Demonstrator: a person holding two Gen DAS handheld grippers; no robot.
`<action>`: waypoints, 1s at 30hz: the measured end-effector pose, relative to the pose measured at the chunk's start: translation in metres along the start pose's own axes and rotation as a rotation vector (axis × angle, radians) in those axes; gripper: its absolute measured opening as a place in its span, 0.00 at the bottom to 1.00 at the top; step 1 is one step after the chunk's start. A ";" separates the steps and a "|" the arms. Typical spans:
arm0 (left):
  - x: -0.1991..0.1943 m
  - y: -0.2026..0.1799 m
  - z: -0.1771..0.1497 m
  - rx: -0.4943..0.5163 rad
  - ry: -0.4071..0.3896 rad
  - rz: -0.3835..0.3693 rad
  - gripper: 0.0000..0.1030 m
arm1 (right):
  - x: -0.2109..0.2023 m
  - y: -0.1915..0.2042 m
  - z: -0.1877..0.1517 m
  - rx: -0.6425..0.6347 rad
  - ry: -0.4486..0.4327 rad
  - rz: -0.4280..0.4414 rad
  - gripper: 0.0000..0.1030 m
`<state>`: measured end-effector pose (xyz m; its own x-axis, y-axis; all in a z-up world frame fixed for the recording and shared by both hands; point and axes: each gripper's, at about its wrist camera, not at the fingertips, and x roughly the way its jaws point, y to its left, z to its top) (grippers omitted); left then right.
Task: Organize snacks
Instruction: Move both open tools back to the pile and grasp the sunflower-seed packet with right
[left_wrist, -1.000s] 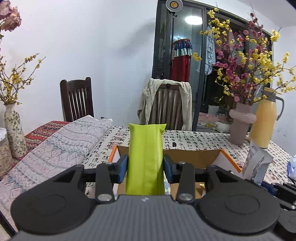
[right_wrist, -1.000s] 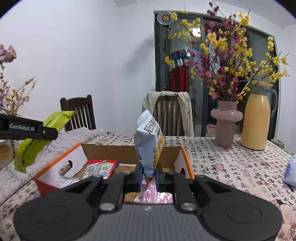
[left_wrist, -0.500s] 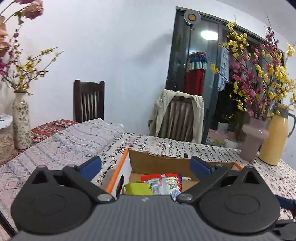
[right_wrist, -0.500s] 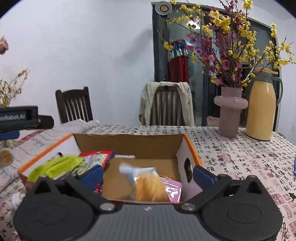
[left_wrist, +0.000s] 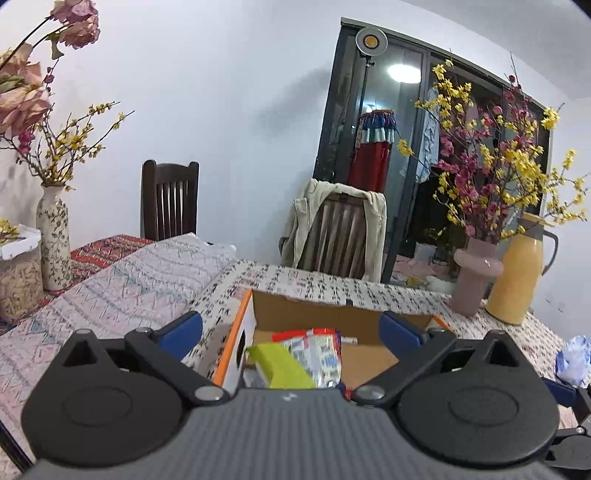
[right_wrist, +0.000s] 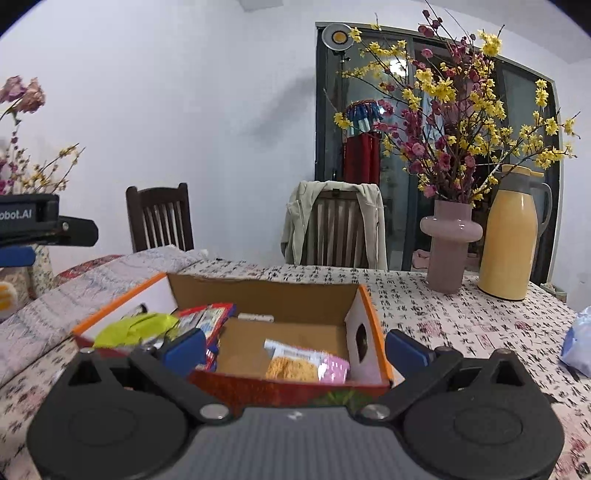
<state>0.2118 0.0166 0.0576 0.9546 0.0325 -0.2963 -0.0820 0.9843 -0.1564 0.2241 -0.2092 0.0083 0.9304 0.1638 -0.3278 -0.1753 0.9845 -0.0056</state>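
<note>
One cardboard box (right_wrist: 266, 295) on the surface, with a green pack (right_wrist: 136, 326) lying flat lengthwise along its left side, red packs (right_wrist: 212, 317) beside it, one noodle pack (right_wrist: 295, 363) front right; both left hand-held gripper (left_wrist: 291, 328) and right hand-held gripper (right_wrist: 295, 349) spread wide, holding nothing

I see a matt brown cardboard box (right_wrist: 258, 295) with glossy foil-like snack packets (right_wrist: 210, 319) inside, on a printed cloth tablecloth (right_wrist: 461, 314). At right, the pink vase (right_wrist: 448, 245) and yellow jug (right_wrist: 511, 247) look smooth, glossy.
</note>
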 end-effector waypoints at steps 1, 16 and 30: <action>-0.004 0.002 -0.004 0.008 0.006 0.002 1.00 | -0.006 0.000 -0.004 -0.001 0.006 0.001 1.00; -0.039 0.044 -0.073 0.052 0.067 0.108 1.00 | -0.055 -0.016 -0.070 0.071 0.112 -0.033 1.00; -0.028 0.062 -0.092 0.035 0.004 0.150 1.00 | -0.068 -0.026 -0.098 0.115 0.141 -0.083 1.00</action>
<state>0.1535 0.0612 -0.0305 0.9311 0.1786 -0.3180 -0.2133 0.9739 -0.0777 0.1336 -0.2519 -0.0618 0.8842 0.0798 -0.4602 -0.0547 0.9962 0.0675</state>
